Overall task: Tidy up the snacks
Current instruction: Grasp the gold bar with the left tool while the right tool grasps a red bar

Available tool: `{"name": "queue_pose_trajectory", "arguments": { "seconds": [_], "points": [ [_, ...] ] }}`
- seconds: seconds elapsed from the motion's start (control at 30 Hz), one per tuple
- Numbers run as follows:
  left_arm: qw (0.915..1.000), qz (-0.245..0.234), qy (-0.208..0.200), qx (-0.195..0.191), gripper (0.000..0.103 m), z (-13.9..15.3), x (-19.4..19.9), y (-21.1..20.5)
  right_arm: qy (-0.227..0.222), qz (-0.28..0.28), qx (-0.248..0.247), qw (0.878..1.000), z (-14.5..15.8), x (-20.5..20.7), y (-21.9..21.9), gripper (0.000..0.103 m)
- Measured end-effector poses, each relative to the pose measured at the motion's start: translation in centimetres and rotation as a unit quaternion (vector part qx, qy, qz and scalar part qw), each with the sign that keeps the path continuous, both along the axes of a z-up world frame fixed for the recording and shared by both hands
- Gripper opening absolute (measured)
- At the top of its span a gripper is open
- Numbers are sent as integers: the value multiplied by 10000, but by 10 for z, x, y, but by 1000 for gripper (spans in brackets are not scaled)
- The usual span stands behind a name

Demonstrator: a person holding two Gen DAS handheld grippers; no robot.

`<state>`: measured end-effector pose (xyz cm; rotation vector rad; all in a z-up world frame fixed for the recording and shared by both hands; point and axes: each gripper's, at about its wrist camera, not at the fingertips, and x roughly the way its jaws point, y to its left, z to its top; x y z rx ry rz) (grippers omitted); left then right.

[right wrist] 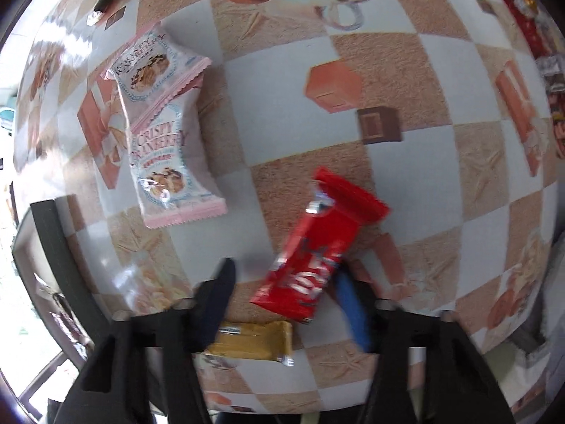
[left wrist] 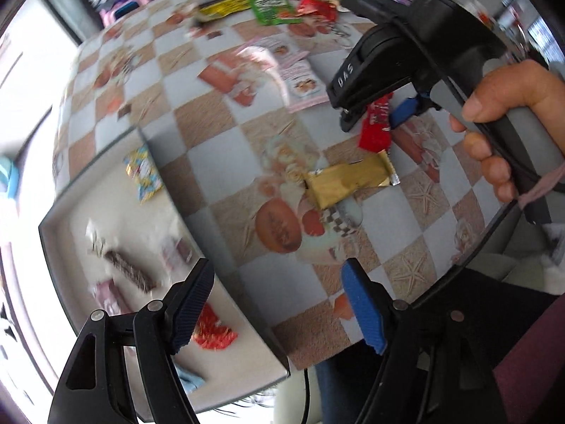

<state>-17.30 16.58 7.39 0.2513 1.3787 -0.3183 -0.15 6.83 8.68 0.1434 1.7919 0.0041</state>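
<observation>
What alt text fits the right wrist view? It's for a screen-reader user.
The right gripper has a red snack bar between its fingers, above a checkered tablecloth. Two pink cranberry cookie packets lie to the left, and a gold bar lies near the bottom.

You're finding open tablecloth [right wrist: 282, 113] right of the pink cookie packs [right wrist: 166, 134]; the gold bar [left wrist: 348, 180] is lying, seemingly, just beside your right gripper [left wrist: 370, 120].

red snack bar [right wrist: 317, 247], gold wrapper [left wrist: 348, 182], pink-white cookie packs [right wrist: 166, 162], checked tan/grey tablecloth [right wrist: 289, 99], maybe brown bar [left wrist: 129, 270]
</observation>
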Motion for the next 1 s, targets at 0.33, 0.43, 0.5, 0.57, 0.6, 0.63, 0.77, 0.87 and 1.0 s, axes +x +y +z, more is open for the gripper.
{"name": "queue_pose_trajectory", "arguments": {
  "seconds": [0.33, 0.43, 0.5, 0.57, 0.6, 0.63, 0.77, 0.87, 1.0],
  "points": [
    [9859, -1532, -449, 513, 79, -25, 23, -82, 132, 312, 74, 9994, -7, -28, -81, 23],
    [9771, -1936, -514, 716, 79, -40, 31, -104, 121, 345, 104, 9993, -8, -39, -96, 23],
    [9727, -2129, -489, 783, 79, -51, 37, -115, 95, 375, 143, 9991, -10, -40, -102, 23],
    [9700, -2260, -366, 817, 79, -63, 42, -123, 65, 410, 154, 9990, -10, -41, -100, 23],
    [9694, -2299, -254, 821, 79, -69, 45, -125, 53, 433, 149, 9989, -8, -47, -104, 23],
    [9689, -2319, -131, 854, 79, -74, 47, -127, 40, 451, 150, 9989, -9, -59, -107, 23],
    [9808, -1855, 416, 437, 64, -81, 57, -118, 5, 476, 226, 9986, 0, -69, -115, 23],
    [9907, -1236, 533, 216, 33, -77, 66, -105, 1, 474, 246, 9986, 4, -72, -109, 23],
    [9949, -171, 933, -349, 24, -77, 79, -77, -2, 551, 159, 9984, 6, -69, -105, 23]
  ]
}}
